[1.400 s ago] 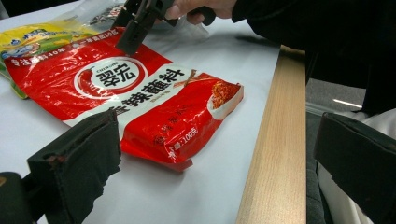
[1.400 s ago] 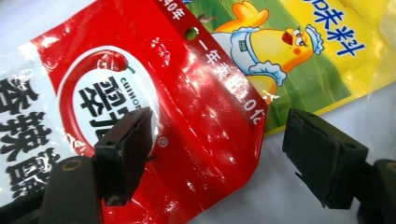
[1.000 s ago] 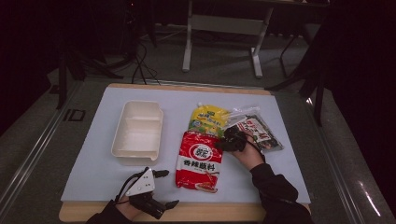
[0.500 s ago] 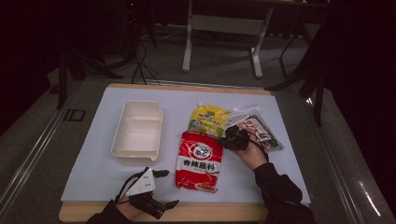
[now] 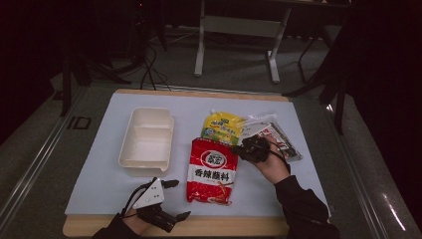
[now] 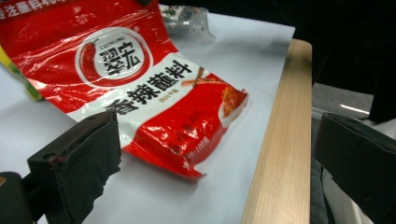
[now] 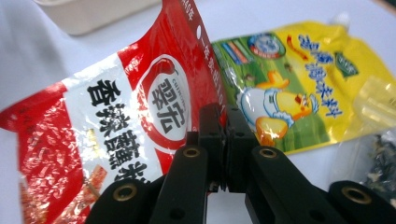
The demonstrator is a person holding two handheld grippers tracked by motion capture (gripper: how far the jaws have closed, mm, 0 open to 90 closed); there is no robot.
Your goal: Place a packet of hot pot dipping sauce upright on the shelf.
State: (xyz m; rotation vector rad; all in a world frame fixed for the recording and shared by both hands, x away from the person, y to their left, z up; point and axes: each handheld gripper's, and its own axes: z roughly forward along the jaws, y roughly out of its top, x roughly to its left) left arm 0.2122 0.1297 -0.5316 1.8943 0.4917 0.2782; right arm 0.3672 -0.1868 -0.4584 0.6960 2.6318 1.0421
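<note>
Right gripper (image 5: 249, 148) sits centre-right in the high view, its fingers hidden there under the hand; its own view shows them clenched on the red sauce packet's (image 7: 116, 116) edge, lifting that side. Three packets in all: red, yellow (image 5: 222, 127), and a clear one (image 5: 278, 137) partly covered by the hand. One white tray (image 5: 146, 142) on the counter (image 5: 99, 184). Left gripper (image 5: 166, 201), bottom left, fingers spread wide, grasping nothing.

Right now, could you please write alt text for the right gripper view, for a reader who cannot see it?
The right gripper is shut on the edge of a red seasoning packet, lifting that edge off the white sheet. A yellow sauce pouch lies behind, a cream tray at top.
</note>
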